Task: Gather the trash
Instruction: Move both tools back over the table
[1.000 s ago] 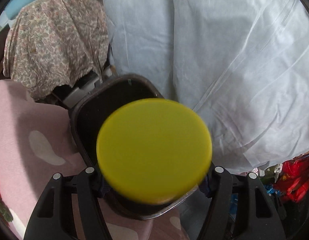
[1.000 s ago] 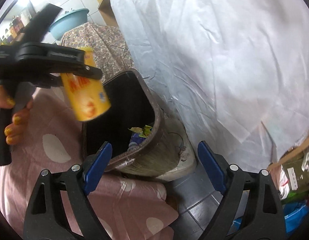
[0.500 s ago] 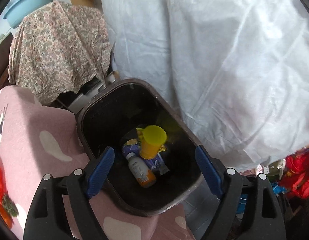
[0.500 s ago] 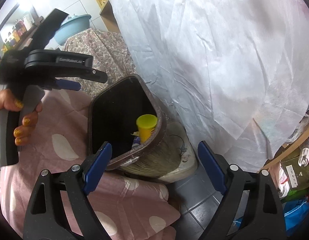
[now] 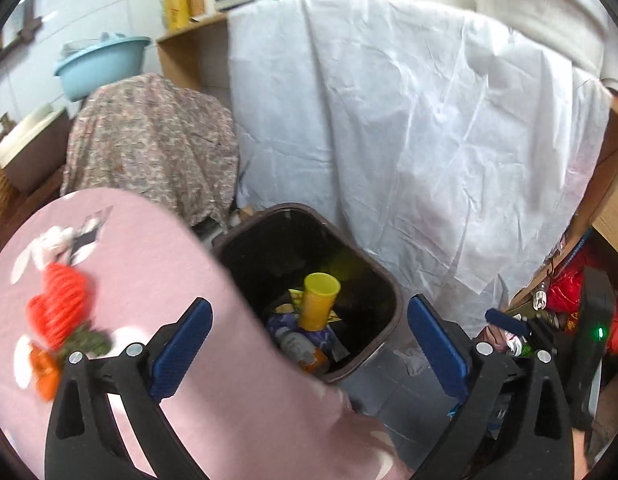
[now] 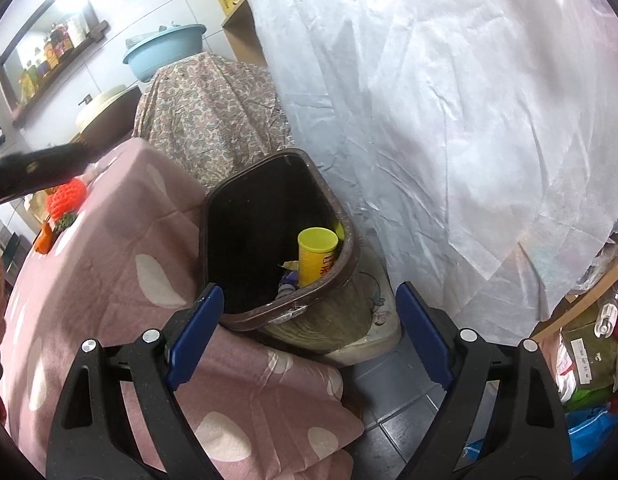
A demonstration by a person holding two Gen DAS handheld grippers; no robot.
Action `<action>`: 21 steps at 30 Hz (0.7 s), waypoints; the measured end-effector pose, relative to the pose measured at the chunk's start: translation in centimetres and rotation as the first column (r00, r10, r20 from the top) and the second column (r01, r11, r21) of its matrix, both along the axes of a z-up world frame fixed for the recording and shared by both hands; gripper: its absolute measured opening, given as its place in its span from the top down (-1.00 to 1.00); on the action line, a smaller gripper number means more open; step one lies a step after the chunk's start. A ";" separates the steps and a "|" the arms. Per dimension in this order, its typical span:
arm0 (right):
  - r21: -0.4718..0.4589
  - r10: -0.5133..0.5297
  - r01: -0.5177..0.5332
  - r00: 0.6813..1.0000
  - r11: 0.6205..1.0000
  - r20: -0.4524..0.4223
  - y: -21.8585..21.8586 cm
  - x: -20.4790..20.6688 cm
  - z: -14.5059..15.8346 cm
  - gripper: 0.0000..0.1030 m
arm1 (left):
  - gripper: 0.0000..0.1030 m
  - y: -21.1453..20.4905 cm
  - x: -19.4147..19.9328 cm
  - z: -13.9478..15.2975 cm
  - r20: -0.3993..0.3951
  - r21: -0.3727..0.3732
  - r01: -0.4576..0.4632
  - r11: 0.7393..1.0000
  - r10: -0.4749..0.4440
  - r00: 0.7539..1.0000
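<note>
a cluttered tiled corner, white sheet (image 5: 409, 128) draped behind, pink spotted tablecloth (image 5: 157, 280) in front. the yellow can (image 5: 319, 300) stands tilted in the brown bin (image 5: 389, 320), among wrappers. it looks light, stiff and smooth; best pinched across its round body. left gripper (image 5: 309, 344) has just been opening and is empty; right gripper (image 6: 309, 336) also gapes empty.

Glossy plastic bin (image 5: 393, 300), matt pink cloth (image 5: 149, 264)

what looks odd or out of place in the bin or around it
Little stands out. The yellow can stands on end atop other trash in the brown bin, leaning on its wall. Nothing looks spilled on the floor.
</note>
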State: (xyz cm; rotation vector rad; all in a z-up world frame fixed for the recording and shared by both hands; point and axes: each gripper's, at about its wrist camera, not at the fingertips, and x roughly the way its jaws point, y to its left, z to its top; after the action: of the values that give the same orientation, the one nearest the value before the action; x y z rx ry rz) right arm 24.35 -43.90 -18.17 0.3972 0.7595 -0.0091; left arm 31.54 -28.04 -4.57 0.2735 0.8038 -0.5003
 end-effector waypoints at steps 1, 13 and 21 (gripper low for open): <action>-0.006 0.009 -0.009 1.000 1.000 0.005 0.4 -0.1 0.3 -0.69 | -0.89 0.8 -0.4 0.2 0.002 -0.005 -0.006 1.000 0.006 1.000; -0.003 0.150 -0.150 0.987 0.989 0.057 5.7 -0.3 3.7 -0.71 | -0.89 12.8 -3.1 0.6 0.048 -0.029 -0.197 0.980 0.199 0.979; -0.034 0.252 -0.250 0.959 0.968 0.131 10.5 -0.2 7.3 -0.71 | -0.89 20.0 -2.4 -0.1 0.066 0.008 -0.328 0.945 0.327 0.943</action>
State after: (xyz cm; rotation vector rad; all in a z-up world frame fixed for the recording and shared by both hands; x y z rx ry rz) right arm 24.16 -33.42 -10.91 0.2793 0.6720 0.2478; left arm 29.18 -8.02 -4.67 0.1666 0.7733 -0.1697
